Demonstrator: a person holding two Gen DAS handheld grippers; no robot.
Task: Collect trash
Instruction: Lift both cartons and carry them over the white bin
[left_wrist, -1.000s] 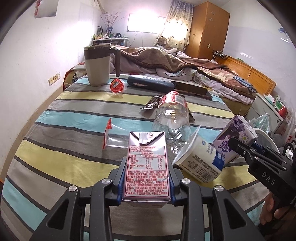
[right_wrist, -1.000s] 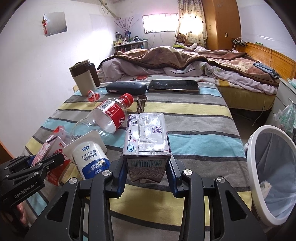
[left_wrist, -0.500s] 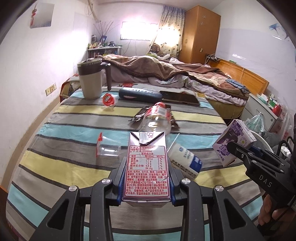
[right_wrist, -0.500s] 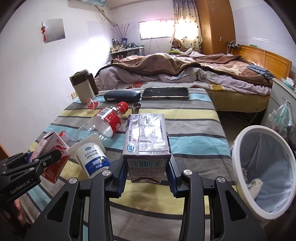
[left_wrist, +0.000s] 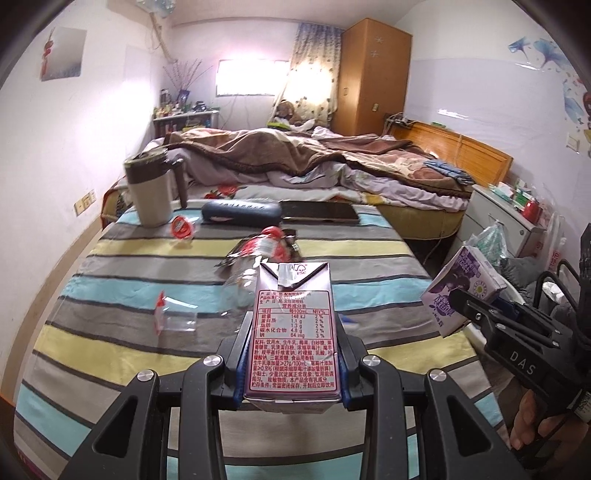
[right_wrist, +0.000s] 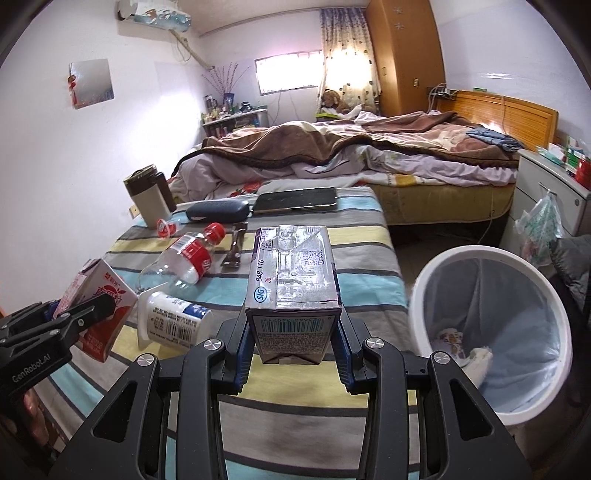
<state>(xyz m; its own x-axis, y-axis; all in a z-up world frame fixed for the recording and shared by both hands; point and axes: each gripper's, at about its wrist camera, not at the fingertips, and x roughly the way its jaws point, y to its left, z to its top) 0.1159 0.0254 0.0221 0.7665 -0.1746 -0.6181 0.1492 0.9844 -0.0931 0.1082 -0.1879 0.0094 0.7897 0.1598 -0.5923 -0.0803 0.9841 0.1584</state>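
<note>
My left gripper (left_wrist: 293, 332) is shut on a pink drink carton (left_wrist: 293, 310), held above the striped tablecloth (left_wrist: 110, 332). The right wrist view shows that carton (right_wrist: 101, 291) at the lower left. My right gripper (right_wrist: 293, 343) is shut on a purple drink carton (right_wrist: 291, 266), held beside the table's right edge near a white bin (right_wrist: 480, 253) on the floor. On the cloth lie a plastic bottle (right_wrist: 184, 258), a tipped yoghurt cup (right_wrist: 173, 323), a clear wrapper (left_wrist: 177, 319), a dark wrapper (right_wrist: 234, 249) and a small red-lidded cup (left_wrist: 183, 229).
A beige mug (left_wrist: 149, 192), a dark glasses case (left_wrist: 240, 212) and a black tablet (left_wrist: 319, 212) stand at the table's far end. Behind them is an unmade bed (left_wrist: 314, 162). A bedside cabinet (right_wrist: 546, 192) with a hanging plastic bag (right_wrist: 539, 225) stands right of the bin.
Both grippers have risen and drawn back from the table with their cartons still held. The bin has come further into the right wrist view.
</note>
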